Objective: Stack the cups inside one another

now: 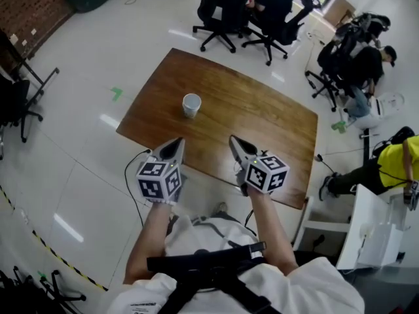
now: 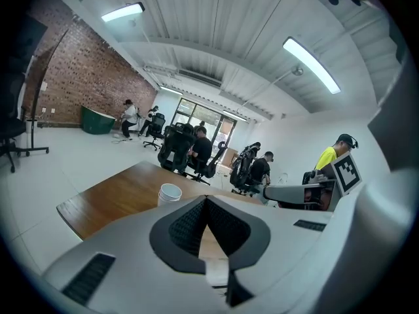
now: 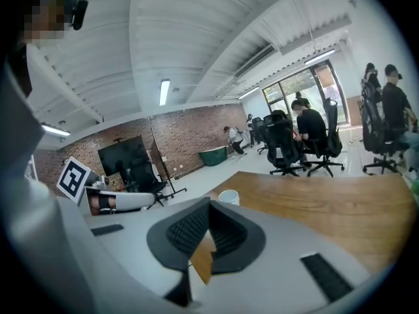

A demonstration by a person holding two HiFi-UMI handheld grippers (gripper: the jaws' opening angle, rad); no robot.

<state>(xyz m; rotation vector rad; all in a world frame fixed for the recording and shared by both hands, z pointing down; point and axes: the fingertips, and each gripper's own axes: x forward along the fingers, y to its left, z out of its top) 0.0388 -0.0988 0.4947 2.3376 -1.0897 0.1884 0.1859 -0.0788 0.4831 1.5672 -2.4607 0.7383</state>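
Cup (image 1: 191, 104) white, upright, toward the table's (image 1: 262, 116) left edge, left gripper (image 1: 175, 144) and right gripper (image 1: 234, 140) side by side at the near edge, well short of it, jaws pressed together, empty.

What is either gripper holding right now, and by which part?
Nothing is held. The left gripper and the right gripper are both shut with nothing between their jaws. The white cup stands on the table, apart from both.
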